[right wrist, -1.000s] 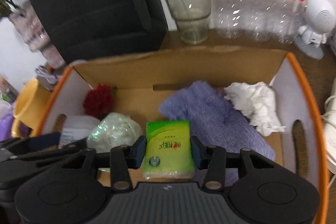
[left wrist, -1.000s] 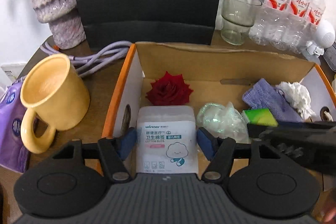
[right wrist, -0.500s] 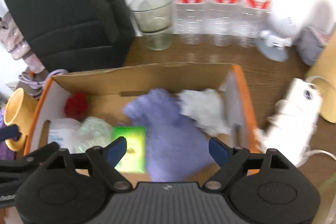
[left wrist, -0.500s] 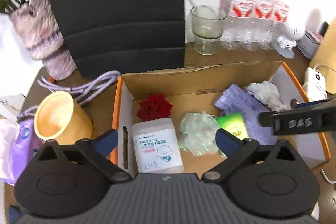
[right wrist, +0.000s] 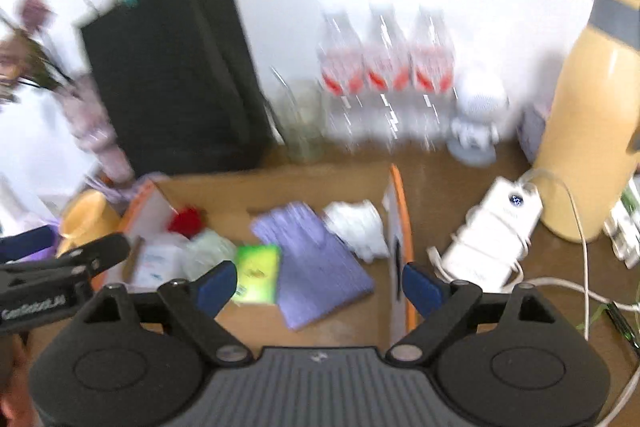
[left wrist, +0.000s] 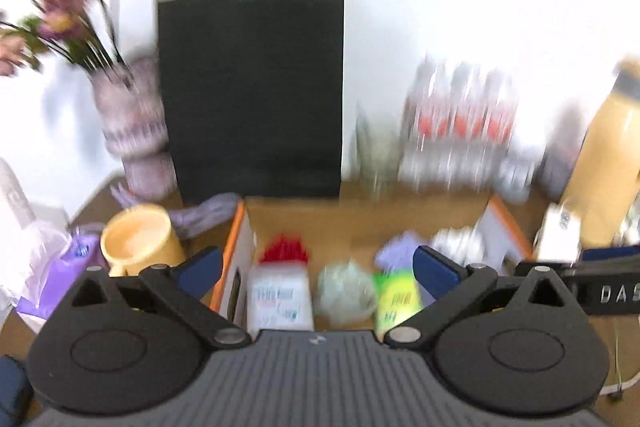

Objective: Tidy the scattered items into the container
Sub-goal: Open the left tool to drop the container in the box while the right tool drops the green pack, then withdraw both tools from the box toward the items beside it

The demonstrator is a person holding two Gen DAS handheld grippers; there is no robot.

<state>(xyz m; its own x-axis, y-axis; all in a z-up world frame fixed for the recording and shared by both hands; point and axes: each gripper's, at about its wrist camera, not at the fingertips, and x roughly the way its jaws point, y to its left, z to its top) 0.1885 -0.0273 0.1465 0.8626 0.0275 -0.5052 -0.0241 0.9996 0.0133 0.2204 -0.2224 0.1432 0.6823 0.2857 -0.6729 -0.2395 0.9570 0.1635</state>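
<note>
While both empty: yellow mug [left wrist: 138,245] lower left, outside cardboard box [left wrist: 360,215].
Nearer: left gripper [left wrist: 316,267], jaws apart.
Right gripper [right wrist: 320,281]: jaws apart.

Home desk w/ flower vase [left wrist: 132,131], yellow mug [left wrist: 138,245], water bottles [right wrist: 386,75], thermos [right wrist: 592,131], power strip [right wrist: 494,231]

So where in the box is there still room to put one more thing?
The clearest bare patch is the cardboard floor at the near edge, in front of the green packet and purple cloth. The box's middle is crowded: cotton bud pack, red flower, white tissue. Both grippers hang open, empty.
</note>
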